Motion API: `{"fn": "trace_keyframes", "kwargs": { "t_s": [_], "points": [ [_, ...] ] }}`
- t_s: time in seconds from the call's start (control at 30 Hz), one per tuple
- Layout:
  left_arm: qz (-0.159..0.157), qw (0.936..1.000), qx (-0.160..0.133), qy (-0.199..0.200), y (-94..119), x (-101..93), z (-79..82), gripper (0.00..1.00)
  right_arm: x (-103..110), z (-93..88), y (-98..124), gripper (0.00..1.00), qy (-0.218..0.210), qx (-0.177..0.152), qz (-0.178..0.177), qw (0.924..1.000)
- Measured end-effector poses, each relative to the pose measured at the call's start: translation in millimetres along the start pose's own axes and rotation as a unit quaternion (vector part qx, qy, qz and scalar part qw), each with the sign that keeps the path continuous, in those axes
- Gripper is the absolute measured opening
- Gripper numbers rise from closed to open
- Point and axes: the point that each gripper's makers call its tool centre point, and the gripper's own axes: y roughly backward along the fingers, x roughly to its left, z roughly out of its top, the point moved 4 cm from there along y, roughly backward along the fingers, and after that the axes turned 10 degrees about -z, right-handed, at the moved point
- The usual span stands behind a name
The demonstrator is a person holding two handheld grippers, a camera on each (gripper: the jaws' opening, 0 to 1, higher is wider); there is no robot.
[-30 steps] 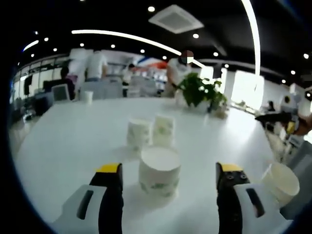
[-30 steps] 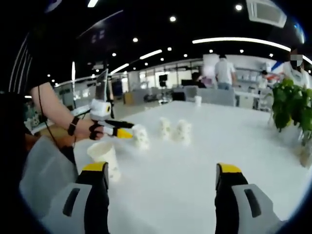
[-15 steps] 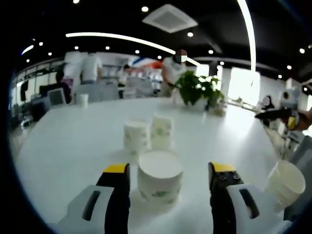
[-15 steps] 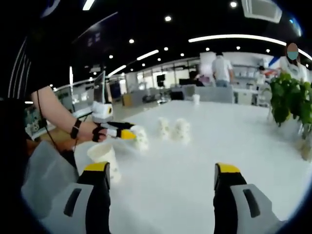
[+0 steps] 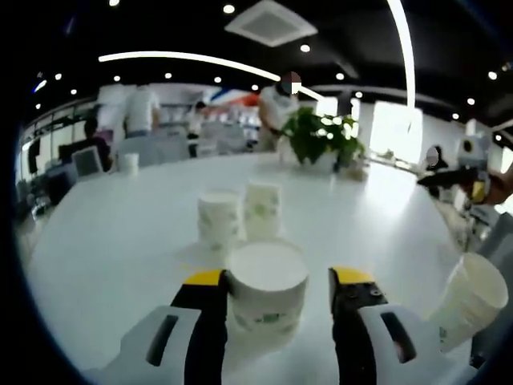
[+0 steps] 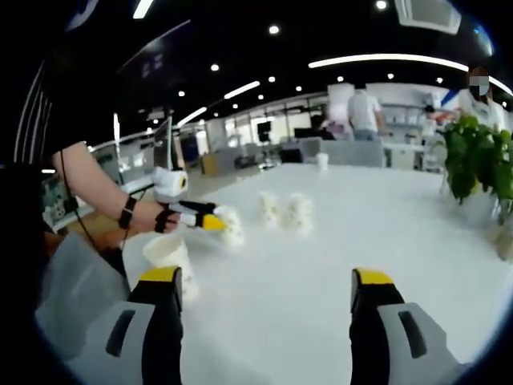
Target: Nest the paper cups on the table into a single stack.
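An upside-down white paper cup (image 5: 267, 285) with a green print stands on the white table (image 5: 112, 241) between the jaws of my left gripper (image 5: 278, 281). The left jaw is at the cup's side and a narrow gap remains at the right jaw. Two more upside-down cups (image 5: 219, 218) (image 5: 263, 210) stand just behind it. A fourth cup (image 5: 469, 301) stands mouth up at the right. From the right gripper view, the left gripper (image 6: 210, 220) is at its cup (image 6: 232, 226). The mouth-up cup (image 6: 171, 257) is beside the left jaw of my open right gripper (image 6: 264, 281), which holds nothing.
A potted plant (image 5: 321, 140) stands at the table's far side, and appears again as the plant (image 6: 473, 164) on the right. A small cup (image 5: 127, 162) sits far back. People stand beyond the table. The person's forearm (image 6: 96, 184) reaches in from the left.
My left gripper's jaws have narrowed around the upside-down cup and the camera has come a little closer. The right gripper has hardly moved.
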Motion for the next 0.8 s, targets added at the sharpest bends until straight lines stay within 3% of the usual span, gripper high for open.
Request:
{"fn": "trace_keyframes", "kwargs": {
  "t_s": [0.17,0.8],
  "points": [
    [-0.012,0.9999,0.004,0.004,-1.3,-2.4,-0.6,0.38,-0.7,0.8,-1.9,0.84,-0.001,0.000,0.002,1.0000],
    [-0.019,0.9997,-0.012,0.014,1.0,-8.5,9.2,0.37,-0.2,2.4,-3.4,0.82,-0.003,0.000,0.003,1.0000]
  ]
}}
